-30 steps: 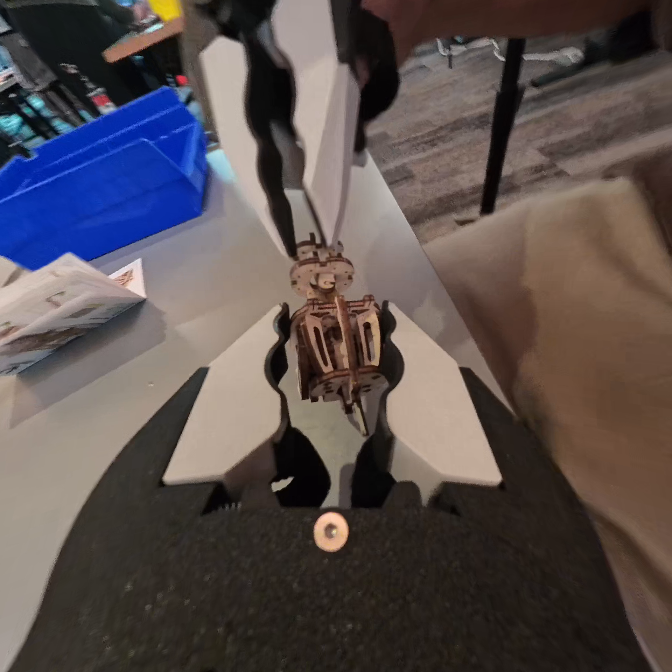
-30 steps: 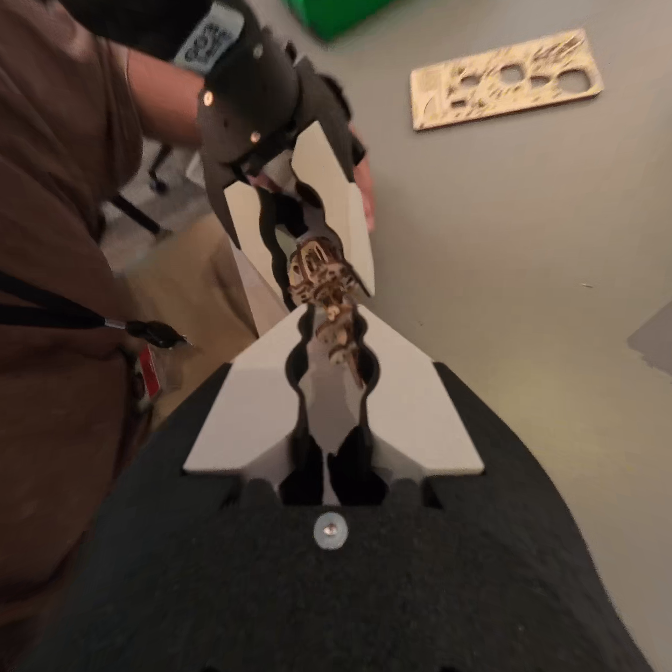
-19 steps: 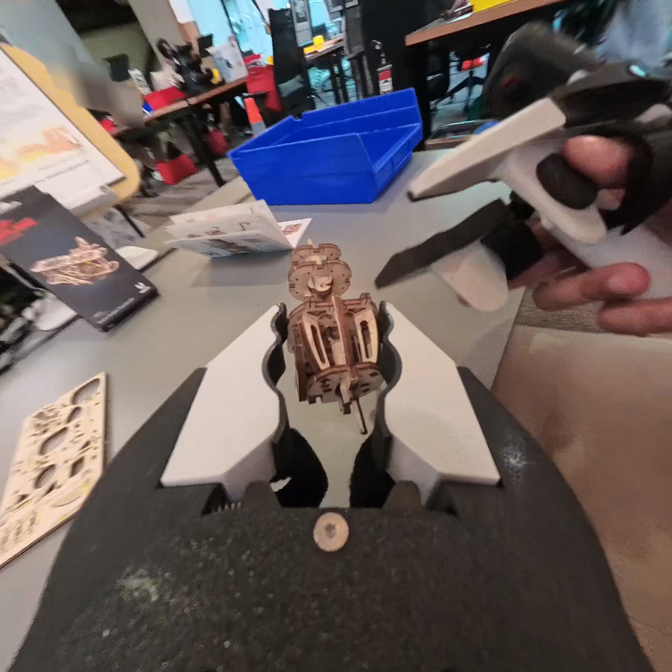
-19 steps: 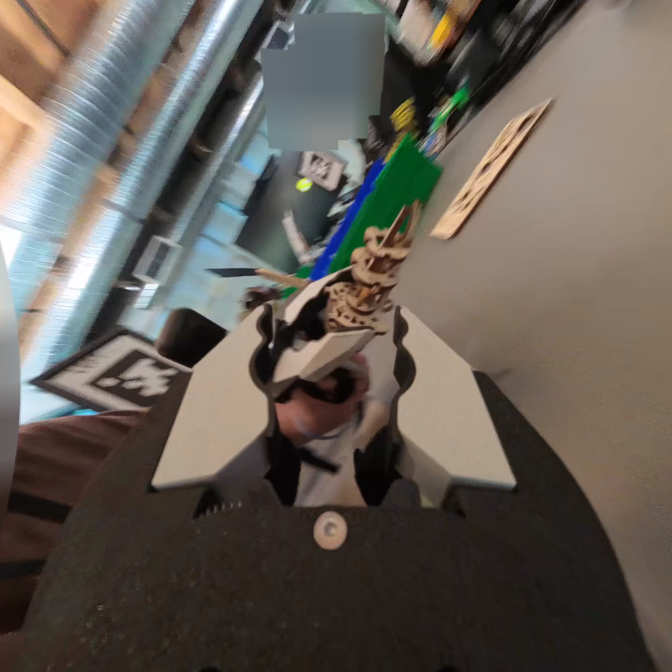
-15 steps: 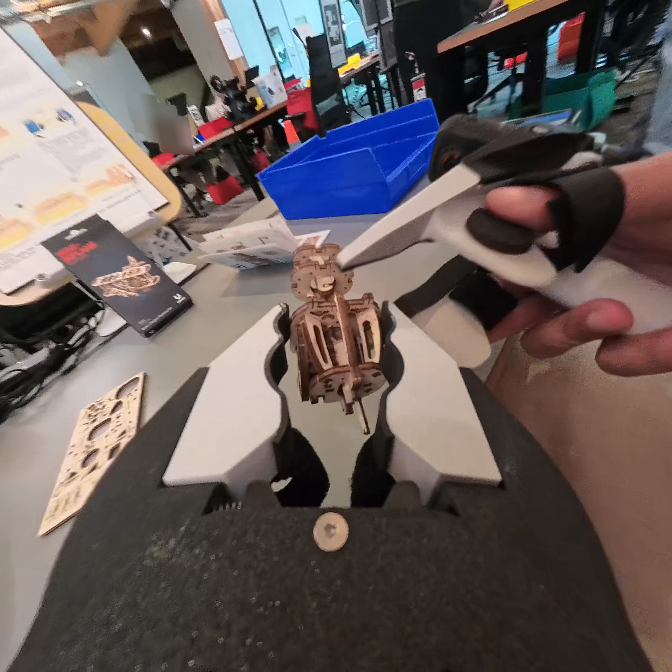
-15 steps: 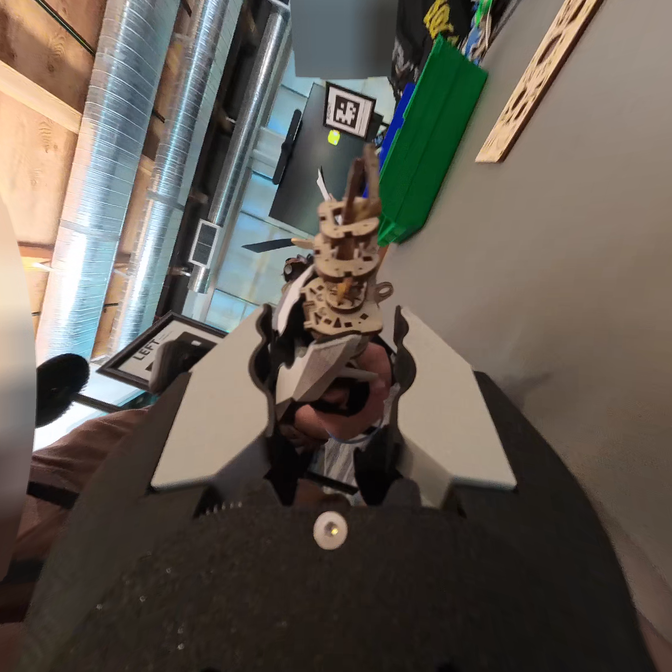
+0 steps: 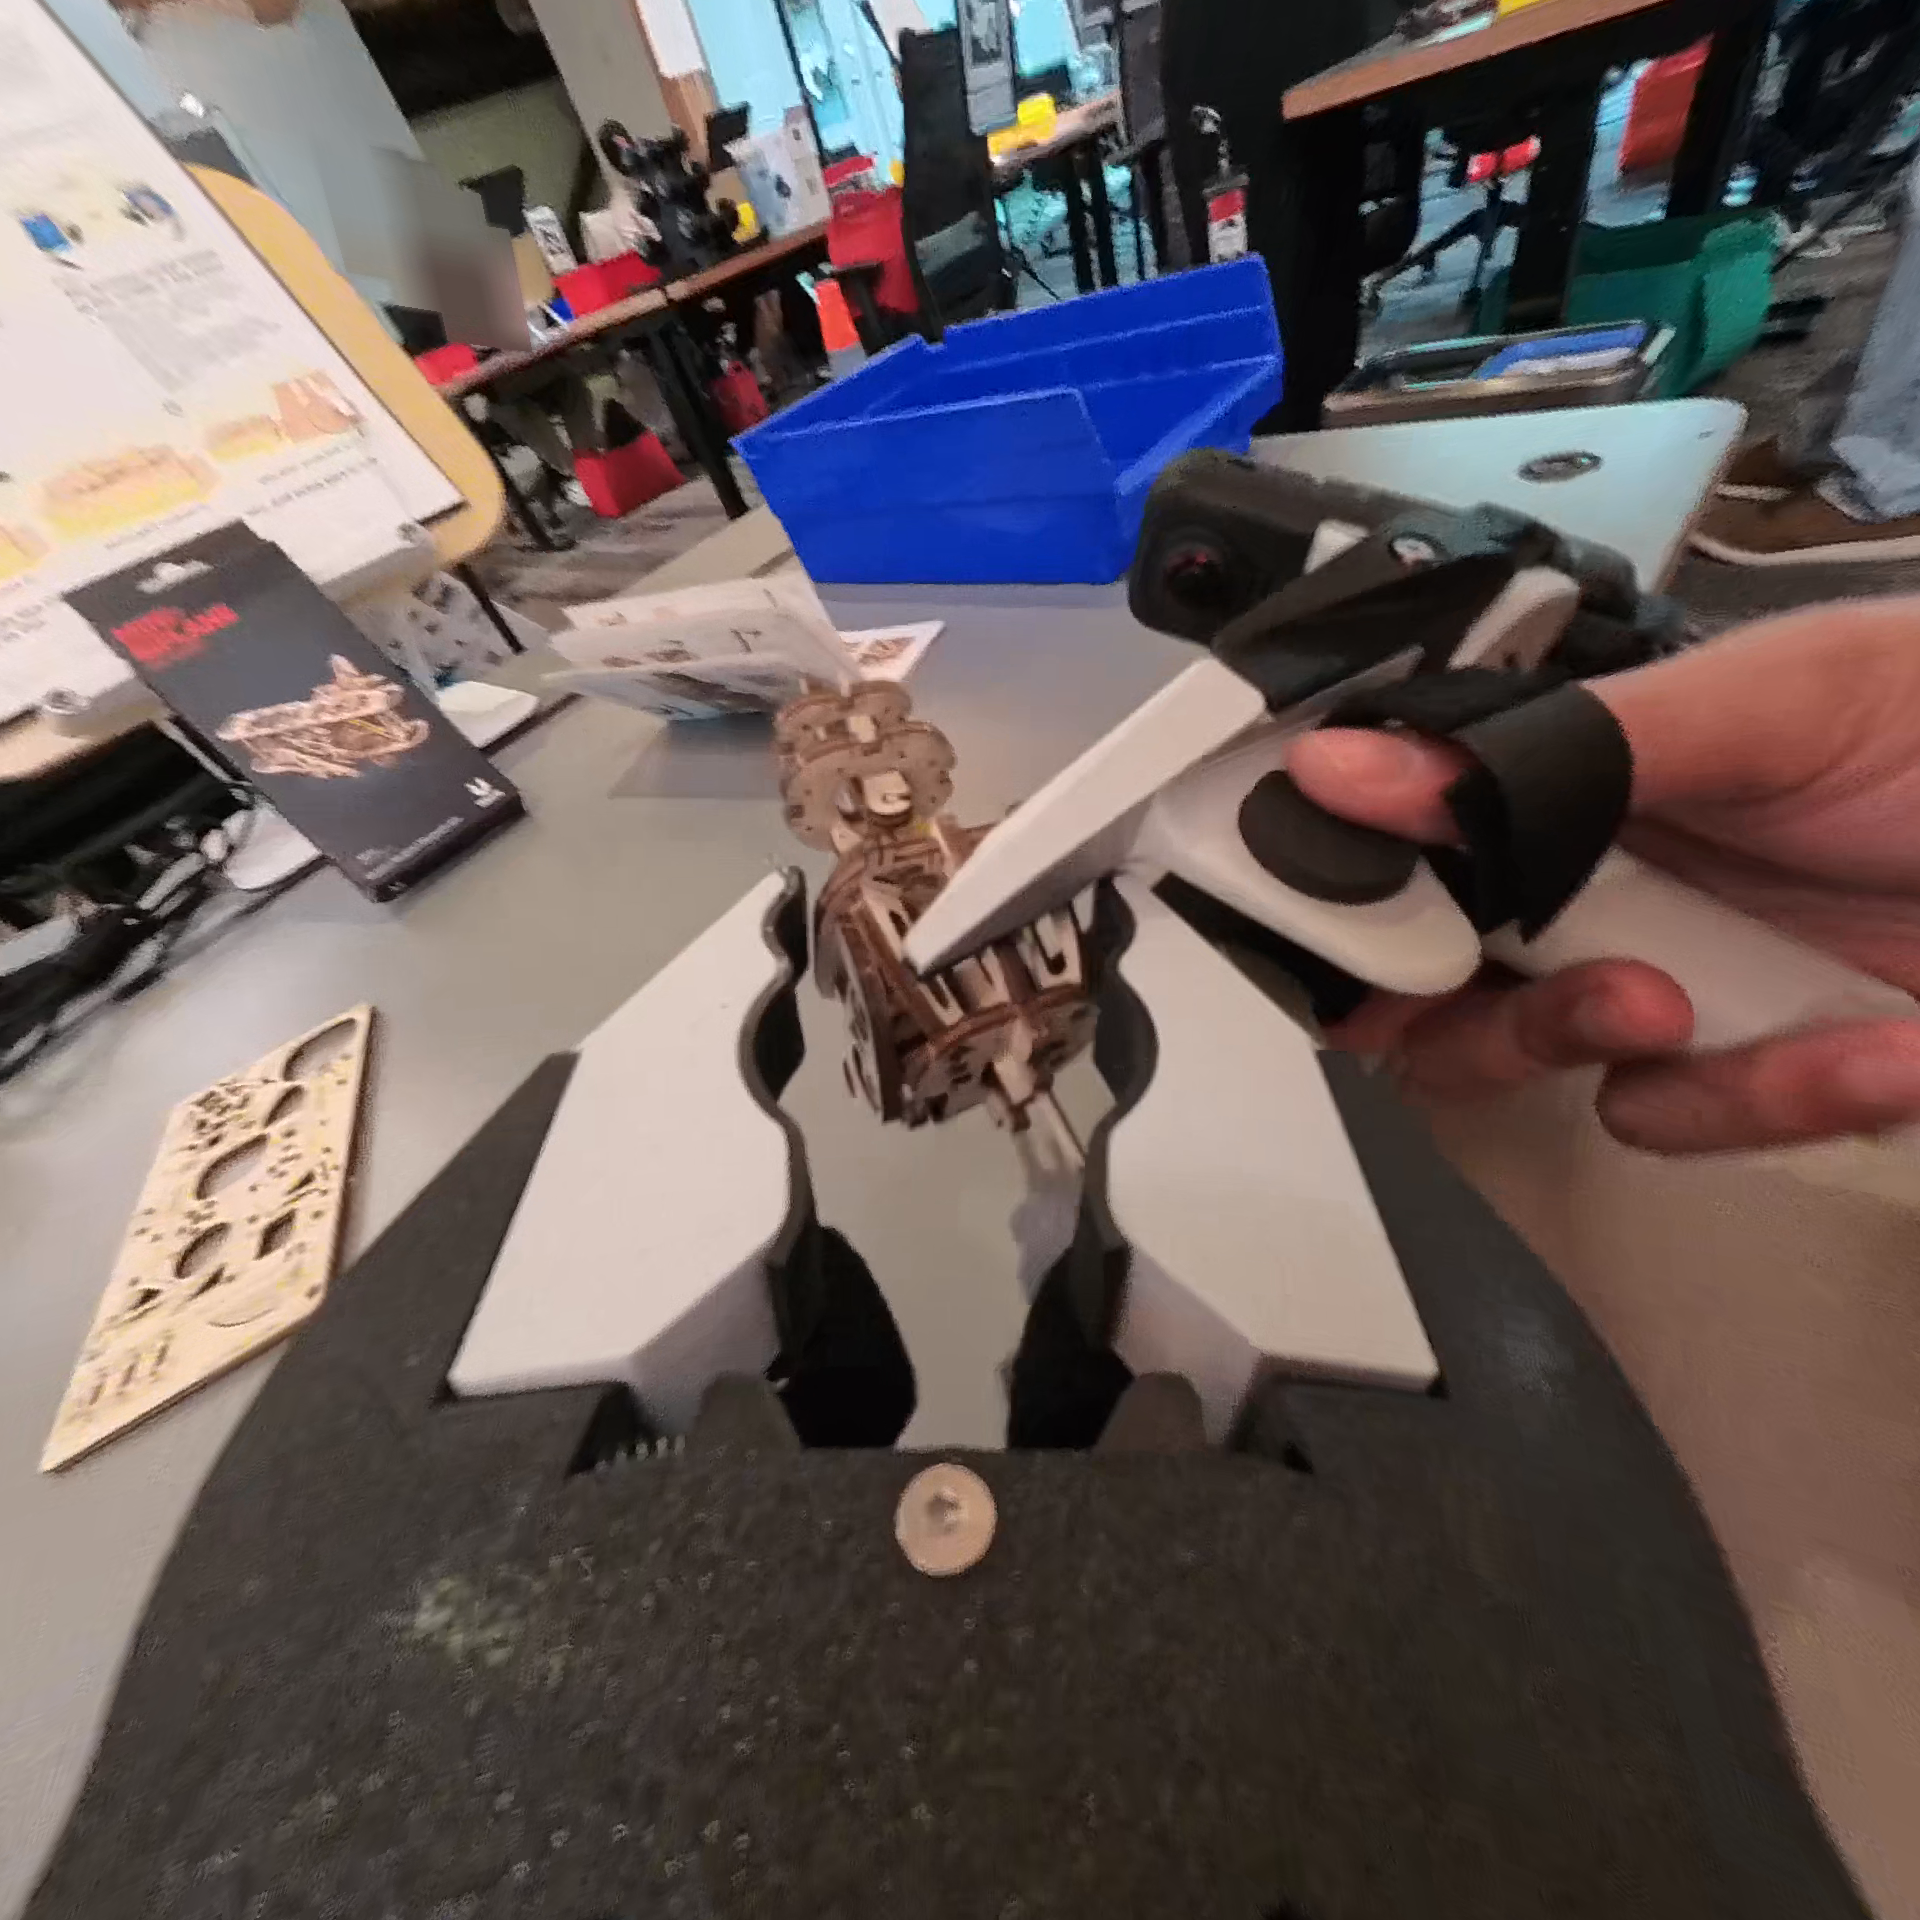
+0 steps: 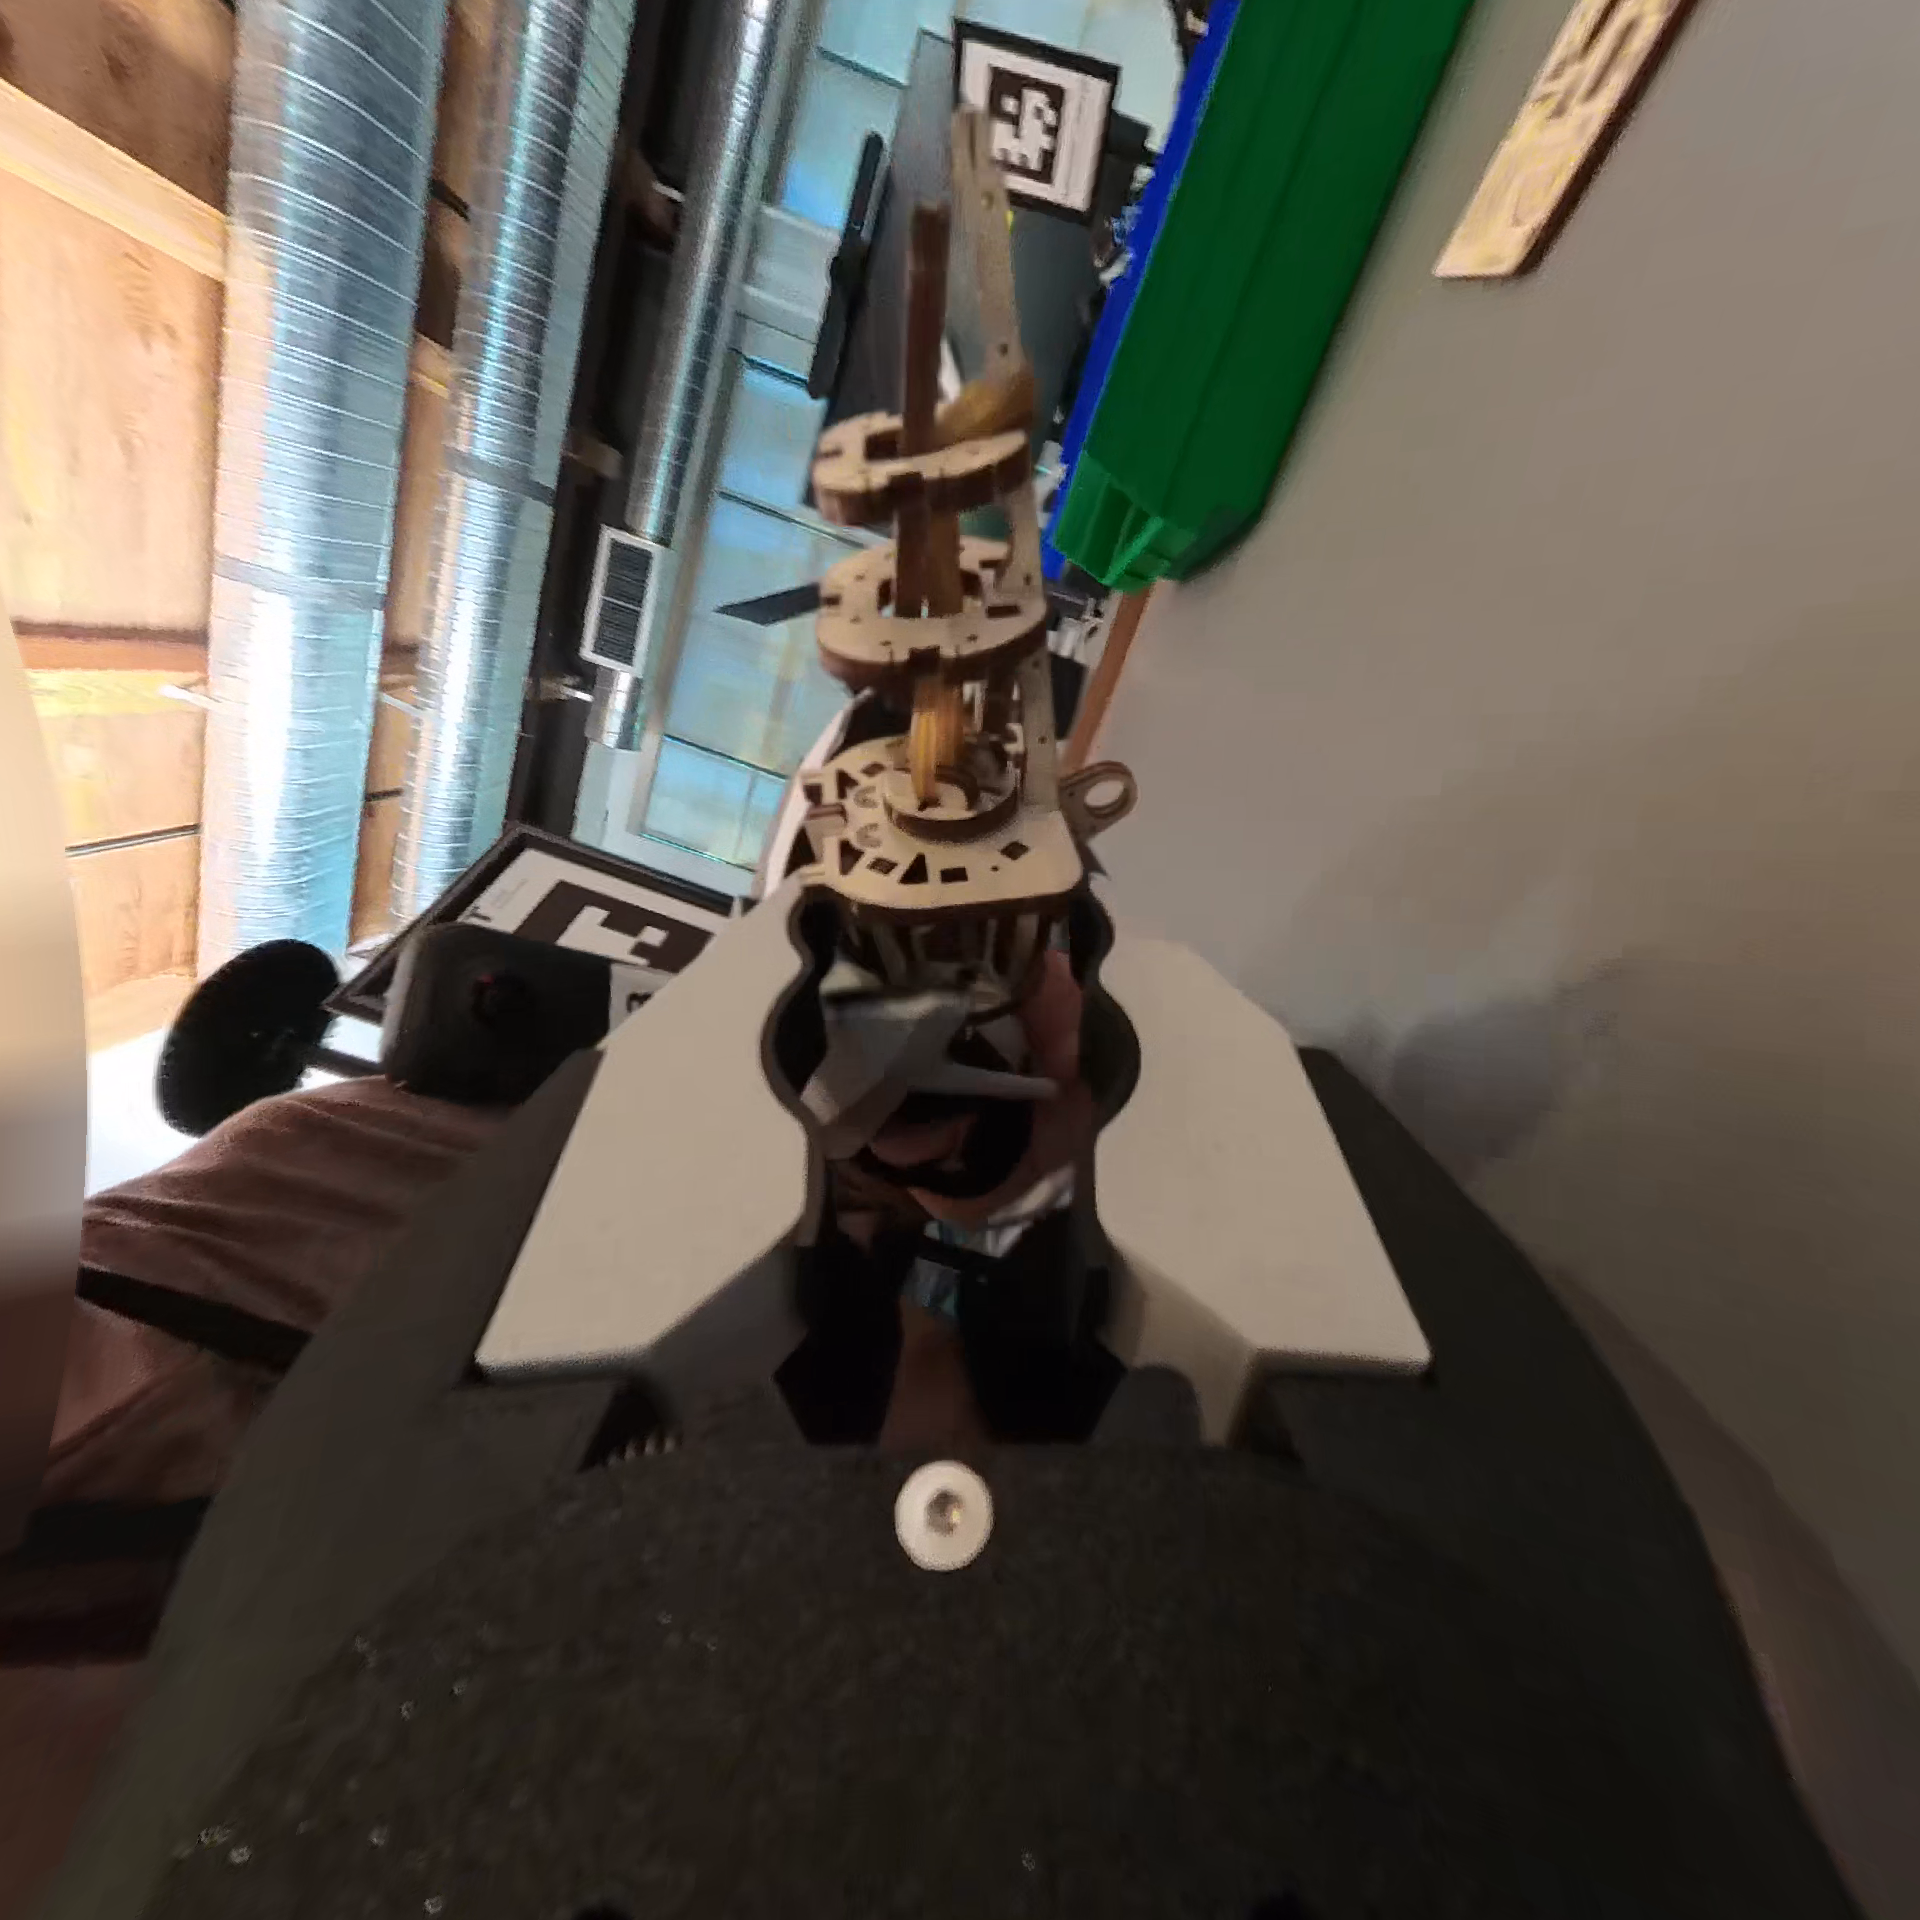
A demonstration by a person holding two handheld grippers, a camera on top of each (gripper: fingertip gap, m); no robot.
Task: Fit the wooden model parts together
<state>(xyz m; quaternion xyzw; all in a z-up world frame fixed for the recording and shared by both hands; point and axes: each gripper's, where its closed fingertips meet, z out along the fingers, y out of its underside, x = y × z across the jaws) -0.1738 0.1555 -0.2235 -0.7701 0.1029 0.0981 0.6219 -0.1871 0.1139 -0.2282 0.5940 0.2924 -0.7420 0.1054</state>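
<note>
Between left claw (image 7: pixel 951 971) fingers, wooden model (image 7: pixel 914 935)

One wooden model (image 7: pixel 914 935). Two tongs: left (image 7: pixel 940 997), right (image 8: pixel 940 977). One punched wooden sheet (image 7: pixel 208 1226) at 9 o'clock on the table (image 7: pixel 582 935). One blue bin (image 7: pixel 1018 457) at 12. One booklet (image 7: pixel 707 644). One dark box (image 7: pixel 291 707) at 10.
</note>
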